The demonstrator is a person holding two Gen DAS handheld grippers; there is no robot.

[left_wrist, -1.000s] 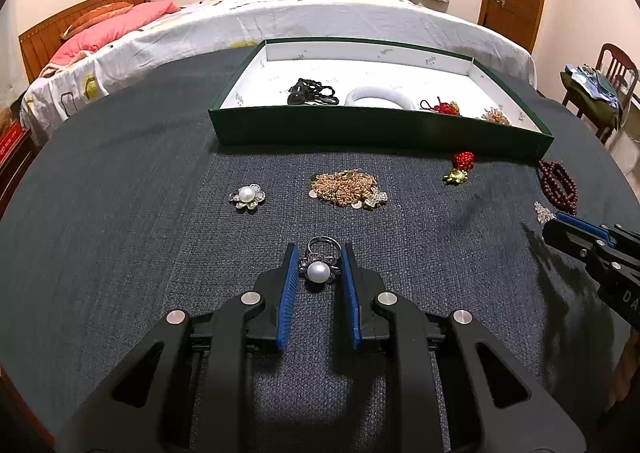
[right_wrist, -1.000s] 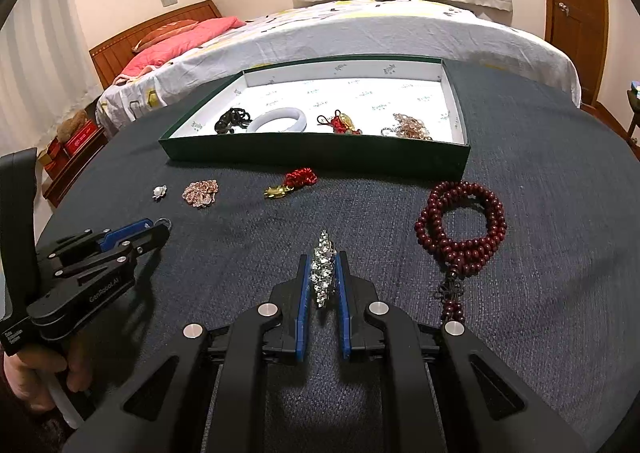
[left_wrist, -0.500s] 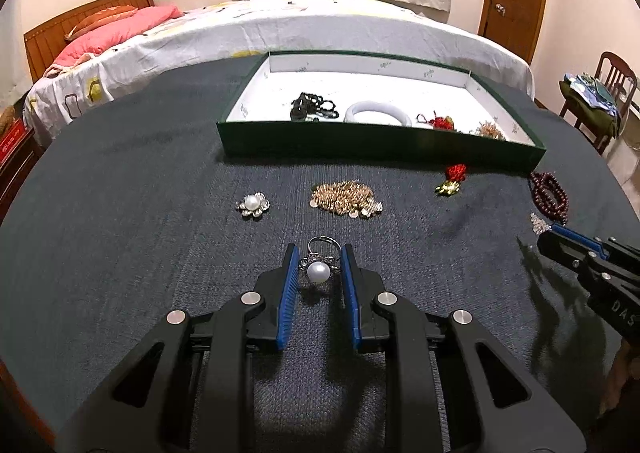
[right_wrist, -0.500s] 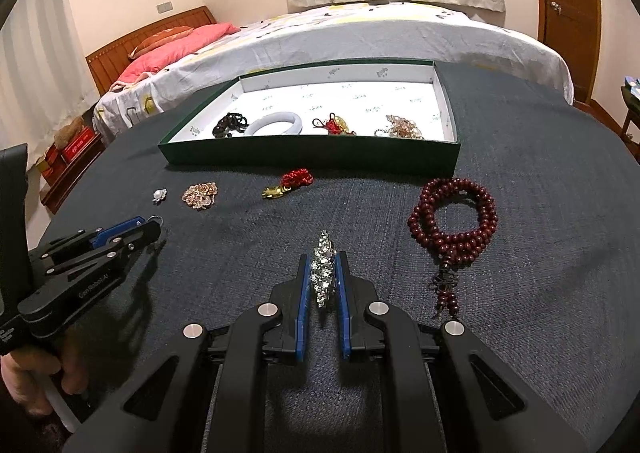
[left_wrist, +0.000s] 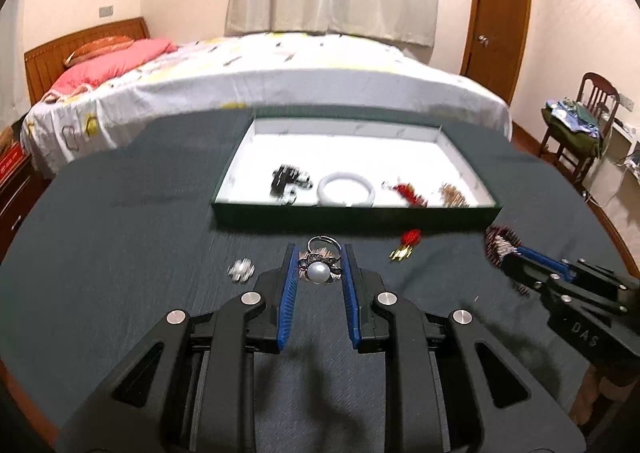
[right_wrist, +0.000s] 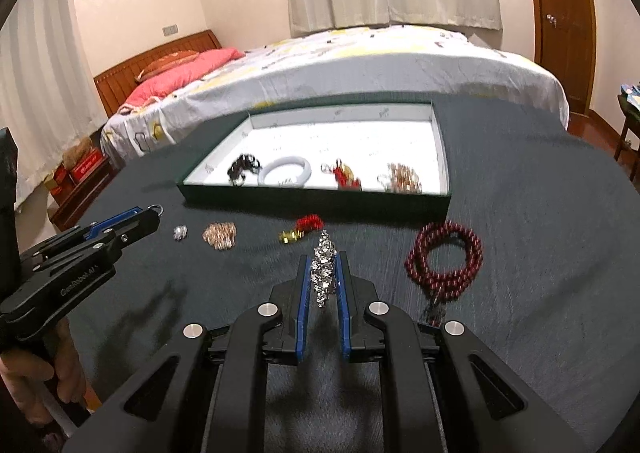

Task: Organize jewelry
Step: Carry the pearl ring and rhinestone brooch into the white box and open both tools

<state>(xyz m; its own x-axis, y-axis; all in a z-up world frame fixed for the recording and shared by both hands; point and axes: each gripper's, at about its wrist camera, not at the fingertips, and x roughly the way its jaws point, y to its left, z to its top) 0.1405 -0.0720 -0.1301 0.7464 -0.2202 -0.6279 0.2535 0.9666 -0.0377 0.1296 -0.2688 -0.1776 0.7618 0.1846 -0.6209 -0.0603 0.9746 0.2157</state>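
My left gripper (left_wrist: 319, 259) is shut on a pearl ring (left_wrist: 319, 272) and holds it above the dark cloth, short of the green tray (left_wrist: 356, 215). My right gripper (right_wrist: 324, 259) is shut on a crystal brooch (right_wrist: 323, 273), also lifted. The tray (right_wrist: 316, 199) holds a black piece (left_wrist: 286, 181), a white bangle (left_wrist: 346, 192), a red charm (left_wrist: 408, 191) and a gold chain (left_wrist: 454, 193). On the cloth lie a pearl flower brooch (left_wrist: 241, 269), a red-gold charm (left_wrist: 406, 243), a gold chain pile (right_wrist: 219, 235) and dark red prayer beads (right_wrist: 444, 261).
A bed (left_wrist: 256, 81) stands behind the table. A chair (left_wrist: 580, 121) with clothes is at the right, near a wooden door (left_wrist: 500, 13). A low cabinet (right_wrist: 80, 185) sits left of the table.
Both grippers have risen and tilted up while moving toward the tray, each still holding its piece. The gold chain pile is now hidden behind the left gripper's ring.
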